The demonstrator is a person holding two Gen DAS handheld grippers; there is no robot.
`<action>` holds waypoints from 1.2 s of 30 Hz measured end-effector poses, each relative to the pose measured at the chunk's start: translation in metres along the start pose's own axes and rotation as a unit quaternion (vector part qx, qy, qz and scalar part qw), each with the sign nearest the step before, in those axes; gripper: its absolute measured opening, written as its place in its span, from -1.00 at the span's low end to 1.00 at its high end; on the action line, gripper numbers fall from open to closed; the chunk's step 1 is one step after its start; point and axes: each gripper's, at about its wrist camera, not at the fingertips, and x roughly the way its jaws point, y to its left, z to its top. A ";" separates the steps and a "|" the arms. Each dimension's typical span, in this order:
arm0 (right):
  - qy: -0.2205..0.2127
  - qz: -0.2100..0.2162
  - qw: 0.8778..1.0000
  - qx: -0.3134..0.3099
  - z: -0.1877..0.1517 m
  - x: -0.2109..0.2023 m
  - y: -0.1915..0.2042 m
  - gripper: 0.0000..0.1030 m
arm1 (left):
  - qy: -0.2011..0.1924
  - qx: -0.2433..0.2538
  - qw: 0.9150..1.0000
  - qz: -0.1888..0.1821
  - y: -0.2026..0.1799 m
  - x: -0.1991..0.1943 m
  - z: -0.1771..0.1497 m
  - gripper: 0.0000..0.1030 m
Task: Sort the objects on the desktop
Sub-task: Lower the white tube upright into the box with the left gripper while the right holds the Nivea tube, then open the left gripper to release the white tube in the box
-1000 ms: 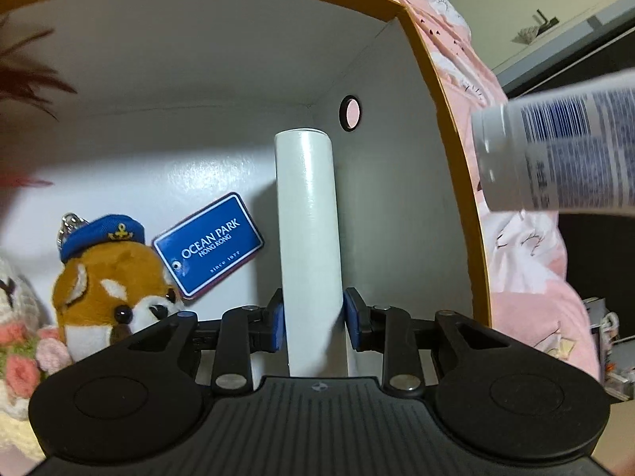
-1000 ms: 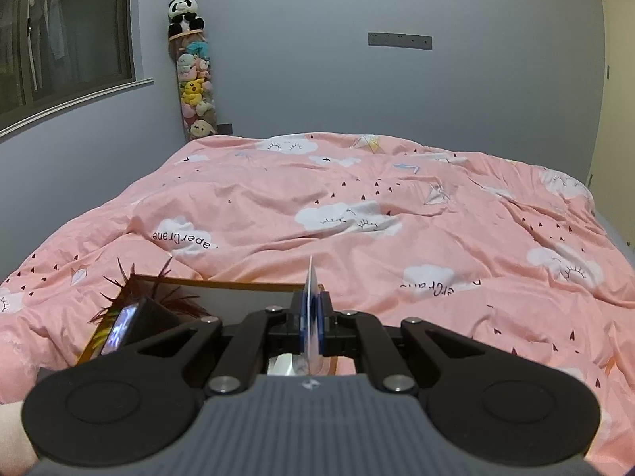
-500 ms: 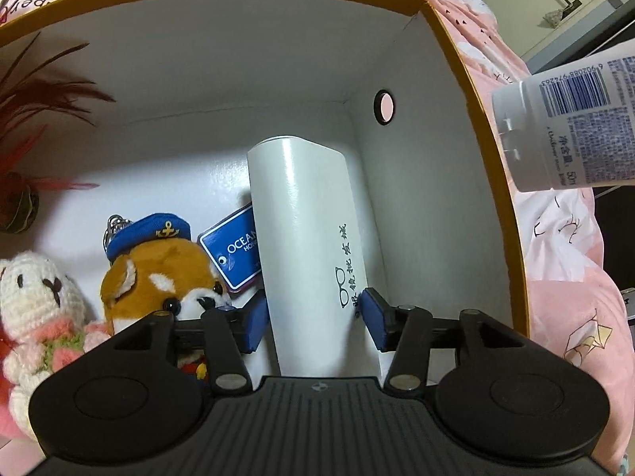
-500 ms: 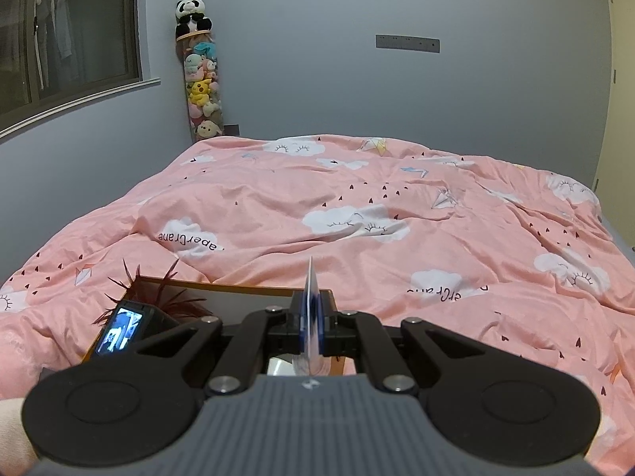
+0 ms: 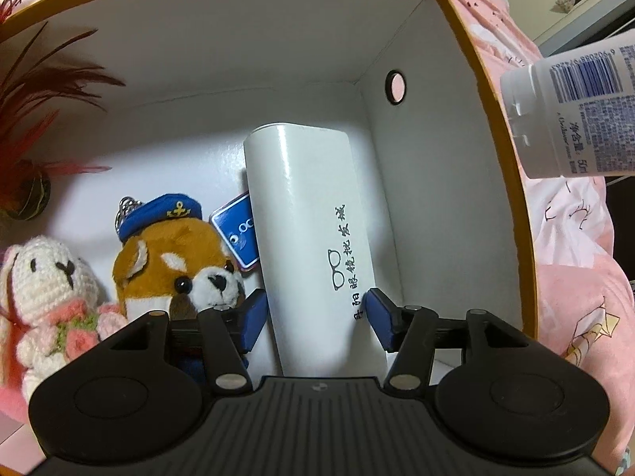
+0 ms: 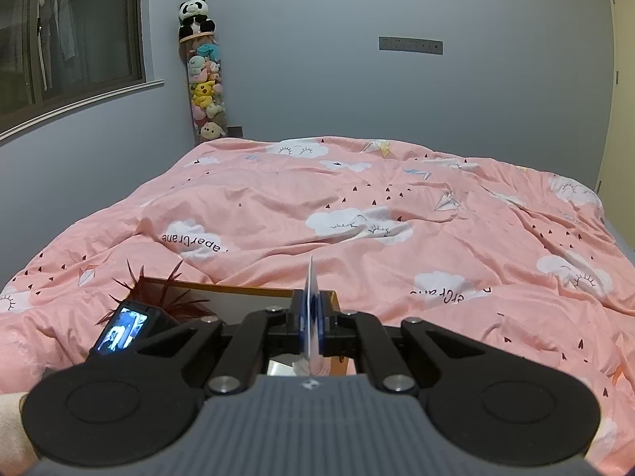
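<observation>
Left gripper [image 5: 313, 319] hangs over the open box [image 5: 456, 182], its blue pads spread apart; the jaws have just been opening, and the white glasses case [image 5: 313, 238] sits between them with a gap at each pad. Only the left wrist view shows the box's inside. From left to right: red feathery fronds [image 5: 35, 91] at the far left, a knitted white rabbit [image 5: 43, 277] holding pink flowers, a brown dog plush [image 5: 174, 261] in a blue sailor cap, a blue tag [image 5: 238, 234] partly tucked behind the case, then the case itself close to the right wall. The case lies on the box floor, its long axis running from near to far and leaning slightly left at the far end, printed side up. Outside the box at the right, a white tube [image 5: 571, 111] with a barcode hangs in the air, cap pointing left.

From the right wrist view, the right gripper [image 6: 313, 317] is clamped on that tube [image 6: 311, 301], seen edge-on as a thin crimped strip pointing up. Beyond lie the box's orange rim [image 6: 238, 286] and a pink bedspread [image 6: 397, 214].
</observation>
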 end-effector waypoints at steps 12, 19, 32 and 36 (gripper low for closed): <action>0.006 0.011 1.000 -0.002 -0.003 0.006 0.003 -0.89 | 0.001 0.002 1.000 -0.026 0.022 -0.014 -0.014 0.06; 0.001 0.016 1.000 -0.011 -0.002 0.008 0.006 -0.89 | -0.005 -0.010 0.997 -0.078 0.033 -0.016 -0.024 -0.05; 0.014 0.018 1.000 -0.021 0.001 0.022 0.009 -0.89 | -0.010 -0.020 0.996 -0.086 0.061 -0.034 -0.038 -0.01; 0.015 0.021 0.999 -0.024 0.003 0.024 0.010 -0.89 | -0.028 -0.016 0.997 -0.068 0.072 -0.050 -0.047 0.04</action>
